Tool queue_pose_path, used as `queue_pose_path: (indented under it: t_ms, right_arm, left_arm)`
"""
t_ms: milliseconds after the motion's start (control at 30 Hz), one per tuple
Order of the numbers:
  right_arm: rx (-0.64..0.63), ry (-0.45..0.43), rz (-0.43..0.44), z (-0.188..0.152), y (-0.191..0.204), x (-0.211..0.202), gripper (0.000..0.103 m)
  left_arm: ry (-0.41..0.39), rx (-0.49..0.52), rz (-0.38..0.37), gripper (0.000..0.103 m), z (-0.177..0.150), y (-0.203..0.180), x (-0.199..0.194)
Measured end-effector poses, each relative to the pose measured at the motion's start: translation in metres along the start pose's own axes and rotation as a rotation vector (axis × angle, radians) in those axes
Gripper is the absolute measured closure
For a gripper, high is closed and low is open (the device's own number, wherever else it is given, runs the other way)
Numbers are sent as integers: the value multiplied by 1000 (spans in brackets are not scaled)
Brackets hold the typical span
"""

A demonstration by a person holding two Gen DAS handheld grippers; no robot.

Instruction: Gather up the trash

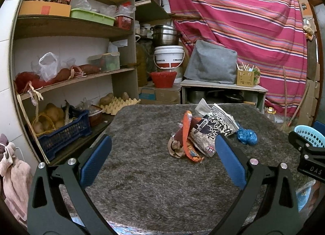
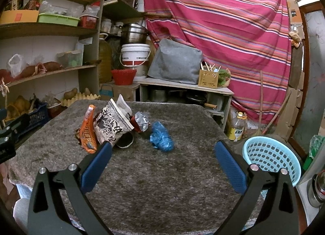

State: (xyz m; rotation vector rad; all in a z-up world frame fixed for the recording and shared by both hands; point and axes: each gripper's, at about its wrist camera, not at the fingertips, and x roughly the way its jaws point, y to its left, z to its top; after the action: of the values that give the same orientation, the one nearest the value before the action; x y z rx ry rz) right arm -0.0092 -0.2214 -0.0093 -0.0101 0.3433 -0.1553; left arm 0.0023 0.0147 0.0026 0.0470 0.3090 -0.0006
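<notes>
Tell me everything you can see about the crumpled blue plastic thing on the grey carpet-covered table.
The crumpled blue plastic wad is thin, wrinkled, slightly glossy film bunched into a loose lump, longer than wide. It lies flat on the grey shaggy table cover, to the right of the pile of wrappers and apart from the black-and-white paper noodle cup. Nothing grips it; both jaws stand open, short of it.
</notes>
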Motion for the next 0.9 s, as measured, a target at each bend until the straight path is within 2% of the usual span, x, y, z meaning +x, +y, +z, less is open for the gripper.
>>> queue_pose_path:
  t_ms: [900]
  right_arm:
    - [-6, 2, 1, -1, 1, -2, 4]
  left_arm:
    - [-3, -2, 1, 5, -1, 2, -2]
